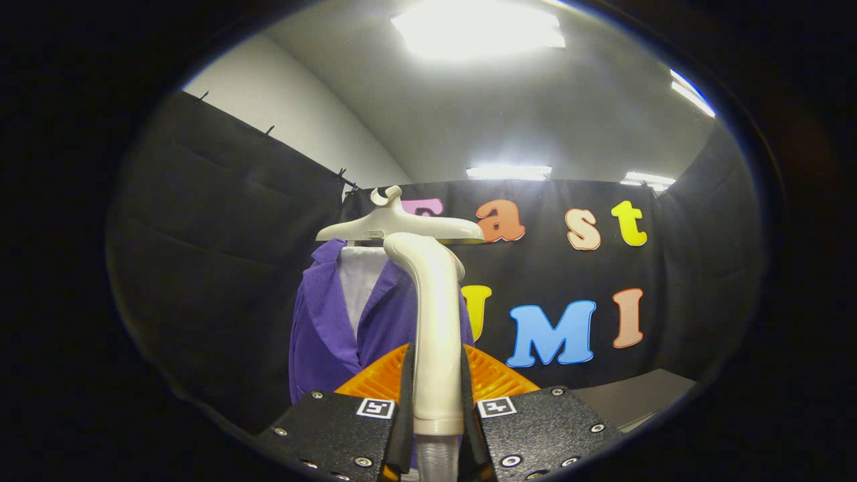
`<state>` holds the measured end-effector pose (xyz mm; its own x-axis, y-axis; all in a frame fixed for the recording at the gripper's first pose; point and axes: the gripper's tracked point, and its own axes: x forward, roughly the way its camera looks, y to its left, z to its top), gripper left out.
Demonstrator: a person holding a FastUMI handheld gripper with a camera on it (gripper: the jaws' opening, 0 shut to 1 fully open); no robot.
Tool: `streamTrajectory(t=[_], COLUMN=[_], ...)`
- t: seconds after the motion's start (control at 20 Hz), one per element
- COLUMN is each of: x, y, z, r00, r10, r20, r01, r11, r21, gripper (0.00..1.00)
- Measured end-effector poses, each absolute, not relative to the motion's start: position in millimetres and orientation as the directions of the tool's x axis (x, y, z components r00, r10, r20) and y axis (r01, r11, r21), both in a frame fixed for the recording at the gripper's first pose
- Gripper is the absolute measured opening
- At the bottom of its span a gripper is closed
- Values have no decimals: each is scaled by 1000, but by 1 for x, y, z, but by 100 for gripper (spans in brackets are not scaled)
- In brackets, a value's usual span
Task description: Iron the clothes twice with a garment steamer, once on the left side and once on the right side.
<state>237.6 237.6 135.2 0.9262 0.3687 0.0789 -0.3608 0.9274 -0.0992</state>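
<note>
My gripper (436, 402) is shut on the cream handle of the garment steamer (435, 321), which stands upright between the fingers with its head curving forward at the top. A clear hose leaves the handle's base. Beyond the steamer hangs a purple jacket (328, 335) over a white inner layer, on a cream hanger (395, 226). The steamer head sits in front of the jacket's right half, near the collar and just under the hanger. Whether it touches the cloth I cannot tell.
The black cloth booth wall (221, 268) runs behind and to both sides of the jacket. A grey table surface (643, 395) lies low on the right. Bright ceiling lights (479, 30) are overhead.
</note>
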Motion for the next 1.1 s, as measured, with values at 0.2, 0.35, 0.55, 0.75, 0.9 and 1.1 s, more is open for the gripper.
streamTrajectory(t=[0.2, 0.35, 0.55, 0.75, 0.9, 1.1], x=[244, 230, 218, 208, 196, 185], y=[249, 250, 248, 244, 242, 242], z=[109, 91, 71, 49, 31, 8], r00=[926, 928, 926, 925, 923, 920], r10=[377, 372, 374, 367, 359, 352], r20=[15, -14, -56, -100, -135, -175], r01=[-372, -371, -378, -376, -373, -370], r11=[921, 922, 920, 922, 924, 925], r21=[-117, -113, -104, -93, -90, -87], gripper=[31, 30, 31, 31, 31, 31])
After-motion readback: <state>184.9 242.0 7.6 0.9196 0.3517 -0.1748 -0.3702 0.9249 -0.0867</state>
